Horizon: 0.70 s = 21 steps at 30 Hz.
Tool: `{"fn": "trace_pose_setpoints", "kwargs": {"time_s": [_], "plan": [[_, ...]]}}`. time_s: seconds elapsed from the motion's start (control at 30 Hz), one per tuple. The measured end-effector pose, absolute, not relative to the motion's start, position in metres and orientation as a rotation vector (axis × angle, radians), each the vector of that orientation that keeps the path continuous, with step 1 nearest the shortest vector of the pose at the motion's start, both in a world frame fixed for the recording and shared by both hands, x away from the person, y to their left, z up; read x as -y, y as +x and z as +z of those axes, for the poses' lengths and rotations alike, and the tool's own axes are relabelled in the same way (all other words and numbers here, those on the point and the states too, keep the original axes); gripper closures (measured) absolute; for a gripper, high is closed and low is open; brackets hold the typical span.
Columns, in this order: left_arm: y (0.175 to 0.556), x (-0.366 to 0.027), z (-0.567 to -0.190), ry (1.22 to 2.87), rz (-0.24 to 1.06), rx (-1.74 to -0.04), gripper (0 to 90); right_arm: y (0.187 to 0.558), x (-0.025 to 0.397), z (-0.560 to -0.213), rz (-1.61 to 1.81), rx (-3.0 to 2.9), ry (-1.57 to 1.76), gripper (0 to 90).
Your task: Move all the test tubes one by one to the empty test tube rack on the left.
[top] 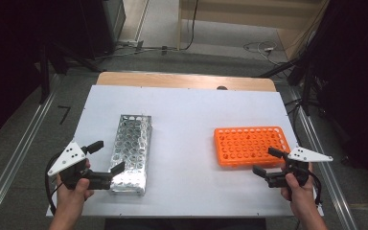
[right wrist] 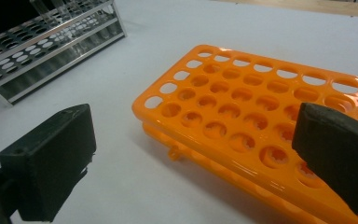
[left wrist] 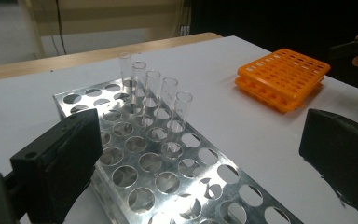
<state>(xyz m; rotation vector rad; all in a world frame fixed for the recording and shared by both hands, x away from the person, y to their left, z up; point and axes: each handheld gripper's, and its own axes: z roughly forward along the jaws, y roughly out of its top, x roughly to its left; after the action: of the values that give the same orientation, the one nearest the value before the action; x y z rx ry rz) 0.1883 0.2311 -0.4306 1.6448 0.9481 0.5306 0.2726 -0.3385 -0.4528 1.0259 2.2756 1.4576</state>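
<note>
A white desk [top: 187, 110] carries two racks, well apart. The metal rack [top: 130, 153] lies on the left half, with five clear glass tubes [left wrist: 161, 100] standing upright in a row in its holes. The orange rack [top: 251, 145] lies on the right half. The left tool [top: 106, 157] hovers at the metal rack's near left edge, spread and holding nothing. The right tool [top: 267, 160] sits just at the orange rack's near right corner, likewise spread.

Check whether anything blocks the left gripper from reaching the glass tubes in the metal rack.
Nothing visible does. The left gripper hangs open over the near end of the metal rack, and only empty holes lie between its jaws and the row of five upright glass tubes. The orange rack sits well off to the side.
</note>
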Motion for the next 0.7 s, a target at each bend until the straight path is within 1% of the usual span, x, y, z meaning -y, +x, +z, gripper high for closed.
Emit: {"fn": "trace_pose_setpoints", "kwargs": {"time_s": [0.13,0.33,0.7], "plan": [[0.182,-0.239,-0.433,1.634,0.528,-0.937,0.0,0.274,0.344,-0.455,1.462,-2.261,1.037,0.0],[0.181,-0.252,-0.437,1.567,0.511,-0.917,0.0,0.274,0.351,-0.457,1.465,-2.236,1.010,0.0],[0.187,-0.247,-0.445,1.587,0.501,-0.924,0.0,0.277,0.354,-0.463,1.465,-2.229,1.024,0.0]]}}
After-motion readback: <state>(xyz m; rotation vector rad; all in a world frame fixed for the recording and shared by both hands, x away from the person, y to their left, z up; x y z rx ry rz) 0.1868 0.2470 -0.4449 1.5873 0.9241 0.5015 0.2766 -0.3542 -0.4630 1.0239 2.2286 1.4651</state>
